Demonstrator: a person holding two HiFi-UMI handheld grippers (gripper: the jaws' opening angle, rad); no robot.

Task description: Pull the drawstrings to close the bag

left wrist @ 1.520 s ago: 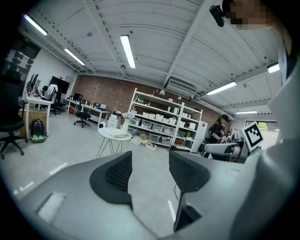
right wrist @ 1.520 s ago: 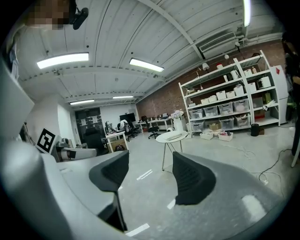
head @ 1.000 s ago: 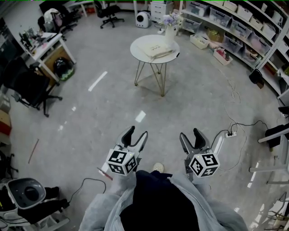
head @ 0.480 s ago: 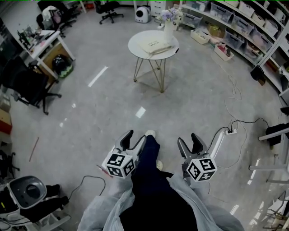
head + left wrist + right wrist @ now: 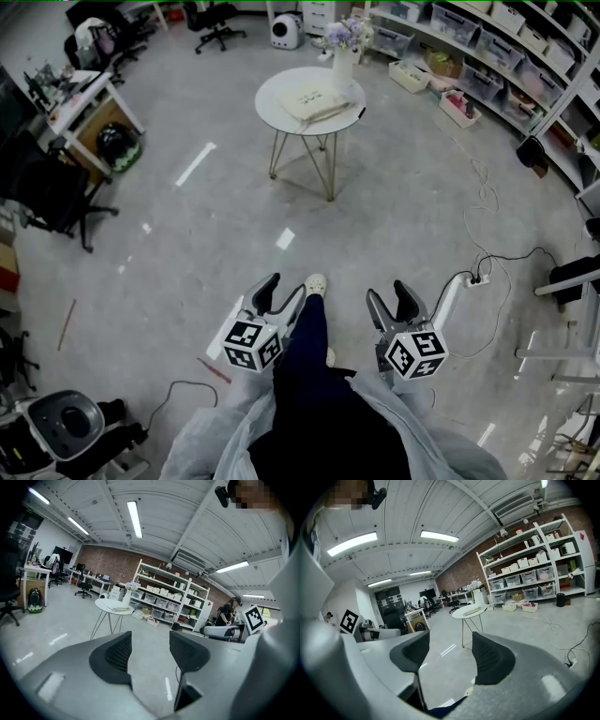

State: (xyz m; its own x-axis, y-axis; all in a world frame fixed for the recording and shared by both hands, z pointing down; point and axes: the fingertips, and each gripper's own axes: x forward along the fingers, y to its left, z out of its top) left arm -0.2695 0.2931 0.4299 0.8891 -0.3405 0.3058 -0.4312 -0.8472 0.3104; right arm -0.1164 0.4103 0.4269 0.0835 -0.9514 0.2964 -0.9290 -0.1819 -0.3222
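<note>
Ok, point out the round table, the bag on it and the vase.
round table (image 5: 270, 101): head view, bare left part of its top.
bag (image 5: 314, 103): head view, middle of the cream fabric.
vase (image 5: 340, 67): head view, middle of its white body.

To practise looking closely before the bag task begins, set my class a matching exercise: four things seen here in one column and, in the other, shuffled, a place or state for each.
Things:
1. cream cloth bag
2. white vase of pale purple flowers
3. white power strip with black cable
4. left gripper

Places or states:
A. on the grey floor, at the right of the head view
B. jaws apart, nothing between them
C. lying on the round white table
D. standing at the table's far edge

Pairs: 1-C, 2-D, 3-A, 4-B
</note>
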